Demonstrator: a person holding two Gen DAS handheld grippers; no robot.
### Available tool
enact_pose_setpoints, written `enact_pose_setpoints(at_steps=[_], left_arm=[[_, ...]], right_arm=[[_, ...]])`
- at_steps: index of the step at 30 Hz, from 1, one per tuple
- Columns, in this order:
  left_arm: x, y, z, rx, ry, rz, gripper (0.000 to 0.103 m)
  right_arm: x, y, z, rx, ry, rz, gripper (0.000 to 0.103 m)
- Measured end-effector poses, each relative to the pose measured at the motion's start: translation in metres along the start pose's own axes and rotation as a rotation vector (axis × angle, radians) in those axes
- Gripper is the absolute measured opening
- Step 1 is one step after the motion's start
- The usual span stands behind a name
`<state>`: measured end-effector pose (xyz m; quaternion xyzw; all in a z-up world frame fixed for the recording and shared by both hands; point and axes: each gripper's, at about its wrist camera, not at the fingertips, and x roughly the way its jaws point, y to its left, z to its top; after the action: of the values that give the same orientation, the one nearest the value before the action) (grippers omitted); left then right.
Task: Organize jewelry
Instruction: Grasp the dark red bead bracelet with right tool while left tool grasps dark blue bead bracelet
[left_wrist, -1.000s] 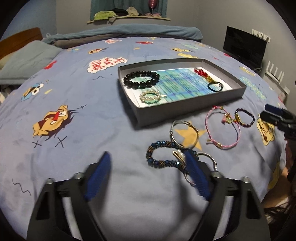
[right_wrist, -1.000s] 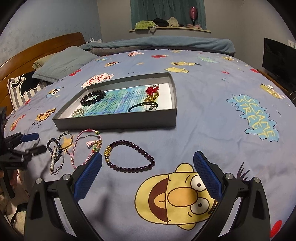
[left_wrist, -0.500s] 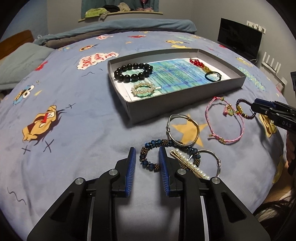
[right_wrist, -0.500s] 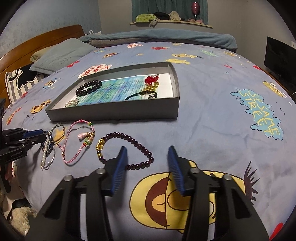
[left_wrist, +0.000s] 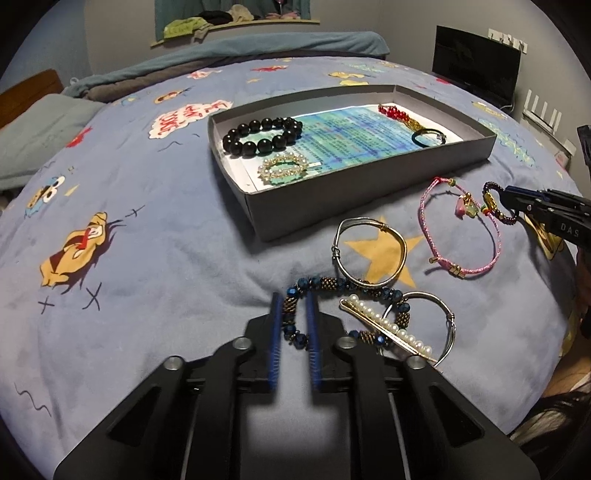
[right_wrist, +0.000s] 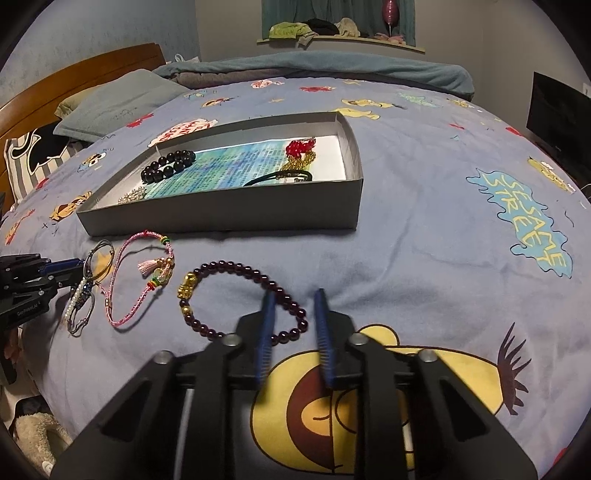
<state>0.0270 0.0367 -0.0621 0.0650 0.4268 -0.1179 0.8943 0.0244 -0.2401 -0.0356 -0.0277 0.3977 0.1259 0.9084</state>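
Observation:
A grey box (left_wrist: 369, 192) (right_wrist: 221, 221) on the bed holds a black bead bracelet (left_wrist: 262, 134), a pearl brooch (left_wrist: 282, 170), a red bead piece (left_wrist: 395, 110) and a black ring (left_wrist: 428, 136). My left gripper (left_wrist: 294, 310) has its jaws narrowed around the left side of a blue bead bracelet (left_wrist: 332, 286), a small gap still showing. My right gripper (right_wrist: 293, 306) has its jaws narrowed around the right side of a purple bead bracelet (right_wrist: 240, 299), also with a gap.
On the blanket lie a silver bangle (left_wrist: 369, 251), a pearl hair clip (left_wrist: 388, 326), a thin silver hoop (left_wrist: 439, 321) and a pink cord bracelet (left_wrist: 461, 225) (right_wrist: 136, 280). A pillow (right_wrist: 118, 103) and wooden headboard (right_wrist: 74, 77) are at left, a monitor (left_wrist: 476, 62) at right.
Both grippers have gone from wide open to nearly shut and moved down and forward, each now straddling a bracelet's beads.

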Motion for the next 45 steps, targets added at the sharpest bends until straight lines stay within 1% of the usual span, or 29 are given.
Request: enact_pose_setpoints(at_steps=[3,6,10,16,21,25,28,33,40,45], left_arm=[[-0.003,0.001,0.000,-0.002,-0.013,0.001,0.008],[-0.010,-0.001,0.001,0.009,-0.041,0.012,0.008],[-0.024,0.000,0.005,-0.003,-0.086,-0.011,0.008],[-0.050,-0.005,0.015,0.005,-0.152,-0.017,0.008],[-0.071,-0.011,0.022,0.006,-0.192,-0.063,0.008],[-0.086,-0.012,0.029,0.003,-0.221,-0.081,0.008],[-0.095,-0.010,0.032,-0.005,-0.237,-0.085,0.008],[-0.103,-0.003,0.035,-0.040,-0.247,-0.118,0.008],[-0.112,-0.005,0.040,-0.024,-0.264,-0.109,0.008],[-0.115,-0.004,0.054,-0.006,-0.278,-0.104,0.008]], right_arm=[[-0.003,0.000,0.000,0.000,-0.016,-0.005,0.008],[-0.007,-0.001,0.001,0.002,-0.027,-0.001,0.006],[-0.016,0.000,0.006,0.001,-0.052,0.005,0.006],[-0.034,0.006,0.016,-0.020,-0.105,0.004,0.006],[-0.046,0.011,0.023,-0.032,-0.134,0.014,0.006],[-0.056,0.014,0.028,-0.037,-0.156,0.021,0.006],[-0.062,0.016,0.031,-0.043,-0.170,0.025,0.006],[-0.069,0.018,0.034,-0.050,-0.185,0.027,0.006],[-0.076,0.023,0.040,-0.066,-0.203,0.030,0.006],[-0.078,0.027,0.052,-0.085,-0.223,0.030,0.006]])
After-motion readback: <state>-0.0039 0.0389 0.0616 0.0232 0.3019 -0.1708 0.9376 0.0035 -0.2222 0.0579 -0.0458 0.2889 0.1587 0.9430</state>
